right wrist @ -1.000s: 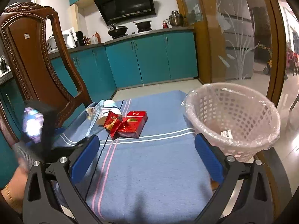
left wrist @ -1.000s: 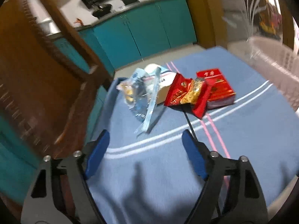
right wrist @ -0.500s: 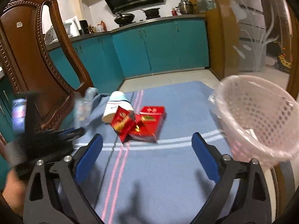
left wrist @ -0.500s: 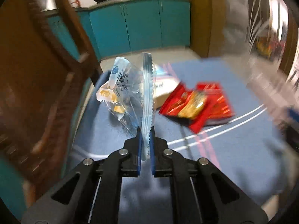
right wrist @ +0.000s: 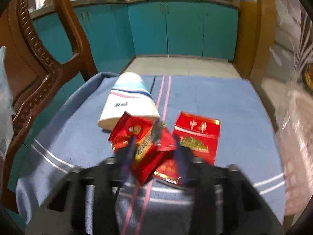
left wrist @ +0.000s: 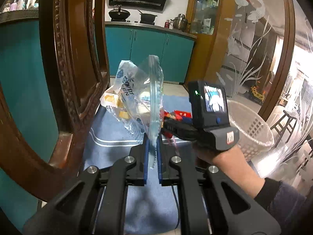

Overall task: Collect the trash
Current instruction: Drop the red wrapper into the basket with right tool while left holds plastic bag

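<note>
Left wrist: left tool (left wrist: pixel 152 152) clamped on clear plastic bag (left wrist: pixel 140 101), held up above the blue-clothed counter (left wrist: pixel 109 135); basket (left wrist: pixel 252 129) at right. Right wrist: right tool (right wrist: pixel 154 152) jaws closing around red snack wrapper (right wrist: pixel 144 146) on counter, red box (right wrist: pixel 197 135) just beside, white cup (right wrist: pixel 129 99) behind.
</note>
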A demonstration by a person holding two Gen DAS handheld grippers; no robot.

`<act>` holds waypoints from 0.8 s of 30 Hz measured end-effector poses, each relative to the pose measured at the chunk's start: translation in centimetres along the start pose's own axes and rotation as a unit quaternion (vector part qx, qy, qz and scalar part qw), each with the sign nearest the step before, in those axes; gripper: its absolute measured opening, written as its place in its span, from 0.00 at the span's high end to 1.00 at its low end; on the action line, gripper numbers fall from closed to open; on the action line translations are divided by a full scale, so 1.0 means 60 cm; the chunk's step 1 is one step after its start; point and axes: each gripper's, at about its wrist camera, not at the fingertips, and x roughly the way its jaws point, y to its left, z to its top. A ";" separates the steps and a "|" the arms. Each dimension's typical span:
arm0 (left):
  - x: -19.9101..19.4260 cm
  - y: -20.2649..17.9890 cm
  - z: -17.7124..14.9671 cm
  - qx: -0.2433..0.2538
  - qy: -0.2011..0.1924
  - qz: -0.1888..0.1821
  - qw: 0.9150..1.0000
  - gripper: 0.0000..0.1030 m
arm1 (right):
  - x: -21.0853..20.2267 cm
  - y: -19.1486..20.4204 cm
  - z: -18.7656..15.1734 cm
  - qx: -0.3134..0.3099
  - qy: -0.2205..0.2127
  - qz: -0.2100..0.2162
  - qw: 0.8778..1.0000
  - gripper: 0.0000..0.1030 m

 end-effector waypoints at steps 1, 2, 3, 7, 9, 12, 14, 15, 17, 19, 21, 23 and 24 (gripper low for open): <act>0.001 0.000 -0.001 0.003 0.001 0.000 1.000 0.92 | -0.008 0.002 0.000 -0.005 0.000 0.003 1.000 0.95; -0.002 -0.002 -0.002 0.006 0.001 0.001 1.000 0.92 | -0.020 0.002 -0.001 -0.007 -0.003 0.008 1.000 0.95; 0.001 0.000 -0.001 0.008 0.002 0.003 1.000 0.92 | -0.042 0.002 -0.002 -0.010 -0.008 0.014 1.000 0.96; 0.014 0.006 -0.011 0.008 0.011 -0.002 1.000 0.92 | -0.151 -0.023 -0.017 -0.003 -0.046 0.044 0.998 0.97; 0.012 0.004 -0.008 0.007 0.015 -0.003 1.000 0.92 | -0.217 -0.052 -0.034 0.017 -0.070 0.059 0.996 0.97; 0.013 -0.001 -0.010 0.005 0.019 -0.012 1.000 0.92 | -0.290 -0.091 -0.065 0.045 -0.104 0.064 0.991 0.97; 0.010 -0.009 -0.015 0.015 0.020 -0.014 1.000 0.92 | -0.314 -0.108 -0.088 0.051 -0.114 0.051 0.991 0.97; 0.010 -0.011 -0.017 0.017 0.021 -0.016 1.000 0.92 | -0.321 -0.115 -0.104 0.054 -0.113 0.040 0.991 0.97; 0.012 -0.016 -0.023 0.018 0.027 -0.023 0.999 0.92 | -0.316 -0.126 -0.126 0.059 -0.101 0.026 0.993 0.97; 0.013 -0.019 -0.027 0.018 0.032 -0.025 0.999 0.92 | -0.310 -0.129 -0.133 0.054 -0.093 0.020 0.994 0.97; 0.014 -0.021 -0.027 0.019 0.033 -0.023 0.999 0.92 | -0.307 -0.132 -0.135 0.049 -0.095 0.013 0.994 0.97; 0.012 -0.023 -0.029 0.018 0.033 -0.022 0.999 0.92 | -0.305 -0.135 -0.137 0.048 -0.093 0.010 0.994 0.97; 0.011 -0.023 -0.030 0.019 0.033 -0.021 0.999 0.92 | -0.304 -0.132 -0.139 0.049 -0.093 0.010 0.994 0.97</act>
